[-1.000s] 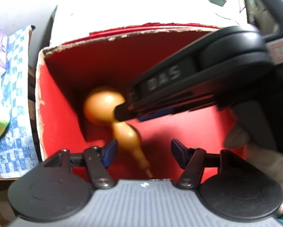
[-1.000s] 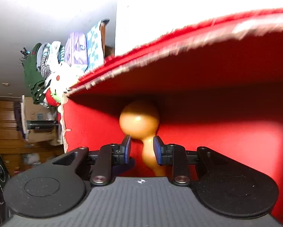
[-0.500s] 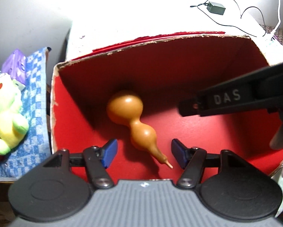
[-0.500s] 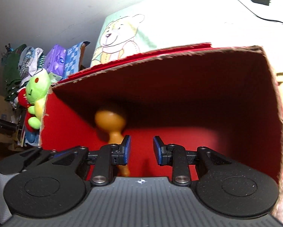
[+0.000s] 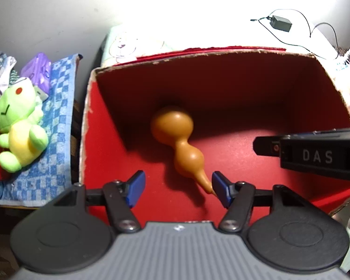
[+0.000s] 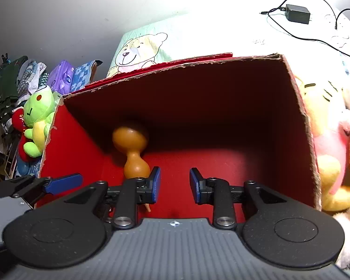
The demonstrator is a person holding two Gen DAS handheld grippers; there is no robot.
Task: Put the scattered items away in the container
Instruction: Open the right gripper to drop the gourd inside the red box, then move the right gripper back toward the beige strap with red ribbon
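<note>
Gourd (image 5: pixel 175 137) lies in red box (image 5: pixel 221 65), bulb toward 11 o'clock: hard, smooth, probably light; waist grips best. Left claw (image 5: pixel 177 186) and right claw (image 6: pixel 175 185) both gape, empty.

**A lived-in bedroom at home**

The setting looks domestic. A teddy-bear print bedspread (image 6: pixel 140 51) covers the surface behind a red cardboard box (image 6: pixel 198 88). A green plush frog (image 5: pixel 18 126) lies on a blue checkered cloth (image 5: pixel 55 121), another soft toy (image 6: pixel 331 154) sits by the box, clothes (image 6: pixel 23 81) are heaped against the wall, and a charger (image 6: pixel 297 14) trails its cable.
</note>
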